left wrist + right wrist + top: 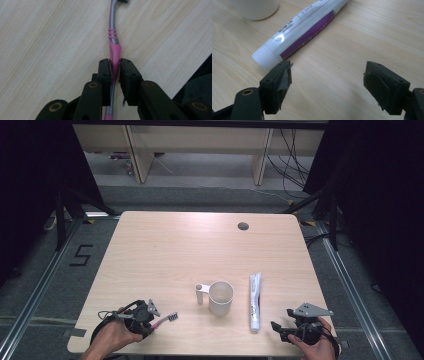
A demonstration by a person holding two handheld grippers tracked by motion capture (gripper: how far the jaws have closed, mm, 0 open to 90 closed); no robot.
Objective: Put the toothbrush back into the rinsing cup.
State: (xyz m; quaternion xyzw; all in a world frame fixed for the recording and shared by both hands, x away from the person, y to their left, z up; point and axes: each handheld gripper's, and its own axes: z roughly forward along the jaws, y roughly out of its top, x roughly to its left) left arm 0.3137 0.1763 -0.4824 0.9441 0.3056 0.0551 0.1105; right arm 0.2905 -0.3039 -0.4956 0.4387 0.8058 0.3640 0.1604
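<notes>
Pale wood table point(165, 245), near edge first. Left gripper point(115, 67): low at the near left corner, angled rightward, jaws clamped on the pink toothbrush point(114, 47) handle, which lies flat. Right gripper point(328, 75): near right corner, jaws wide, empty, just short of the toothpaste tube point(302, 32). White mug point(220, 297): beyond, centre.

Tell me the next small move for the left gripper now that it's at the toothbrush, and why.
Probably lift it a little. The left gripper has its jaws pressed on the pink handle of the toothbrush, which lies flat on the table. The white cup stands upright to its right, so raising the brush clears the wood before carrying it anywhere.
</notes>
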